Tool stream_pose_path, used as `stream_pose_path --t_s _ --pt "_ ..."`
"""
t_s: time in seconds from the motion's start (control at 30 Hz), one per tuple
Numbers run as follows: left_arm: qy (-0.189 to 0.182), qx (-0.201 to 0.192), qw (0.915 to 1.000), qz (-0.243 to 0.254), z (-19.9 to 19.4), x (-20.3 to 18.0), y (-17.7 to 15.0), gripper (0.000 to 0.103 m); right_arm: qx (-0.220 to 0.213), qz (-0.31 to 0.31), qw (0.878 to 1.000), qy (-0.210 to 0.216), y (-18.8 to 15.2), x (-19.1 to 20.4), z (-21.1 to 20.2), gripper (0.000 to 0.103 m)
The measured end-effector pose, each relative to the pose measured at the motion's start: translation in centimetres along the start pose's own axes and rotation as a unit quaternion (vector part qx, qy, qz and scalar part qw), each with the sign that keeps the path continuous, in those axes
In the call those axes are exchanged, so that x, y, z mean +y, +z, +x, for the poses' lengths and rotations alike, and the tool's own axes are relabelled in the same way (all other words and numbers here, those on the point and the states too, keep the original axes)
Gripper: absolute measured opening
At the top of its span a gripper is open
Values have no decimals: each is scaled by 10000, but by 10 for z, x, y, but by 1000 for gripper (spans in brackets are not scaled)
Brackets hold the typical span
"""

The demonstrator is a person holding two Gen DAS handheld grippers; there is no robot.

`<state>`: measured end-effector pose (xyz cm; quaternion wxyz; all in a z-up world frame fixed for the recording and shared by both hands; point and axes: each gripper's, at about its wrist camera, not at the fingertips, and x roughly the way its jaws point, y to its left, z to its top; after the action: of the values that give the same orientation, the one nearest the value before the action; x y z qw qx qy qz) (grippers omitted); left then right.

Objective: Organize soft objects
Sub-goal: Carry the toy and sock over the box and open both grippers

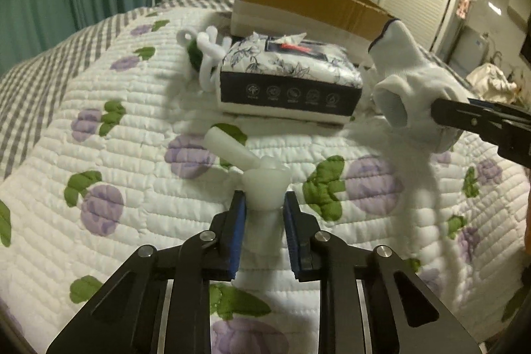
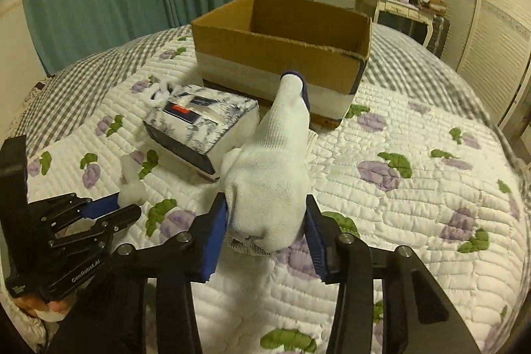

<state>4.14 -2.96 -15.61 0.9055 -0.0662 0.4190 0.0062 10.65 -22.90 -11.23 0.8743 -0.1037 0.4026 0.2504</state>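
White plastic first: the left gripper (image 1: 264, 204) has its blue pads clamped on a small translucent scoop (image 1: 264, 184), handle angling up and away to its left, just above the quilt (image 1: 132, 128). Ahead of it lies a tissue pack (image 1: 285, 78), white loops (image 1: 207, 52) at the pack's far left. Over to the right gripper (image 2: 266, 238), squeezed tight on a white glove (image 2: 268, 175), cuff pointing forward at the cardboard box (image 2: 282, 55) beyond the pack.
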Motion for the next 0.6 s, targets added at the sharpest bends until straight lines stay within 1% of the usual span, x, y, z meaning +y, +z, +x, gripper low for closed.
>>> stream_pose_path --t_s 0.07,0.3,0.47,0.6 --pt "-146 -14 9999 -46 -7 0 0 21 -72 -43 9999 -64 0 3 -10 40" --pt "-353 -220 9991 107 -36 -4 9 21 -393 177 9990 -137 2 9 -44 40" --pt "-393 -548 9973 273 -60 -4 35 21 -637 235 9976 -169 19 12 -60 39" --pt "-395 -903 9943 404 -78 -6 70 21 -994 331 9944 -166 49 8 -78 39"
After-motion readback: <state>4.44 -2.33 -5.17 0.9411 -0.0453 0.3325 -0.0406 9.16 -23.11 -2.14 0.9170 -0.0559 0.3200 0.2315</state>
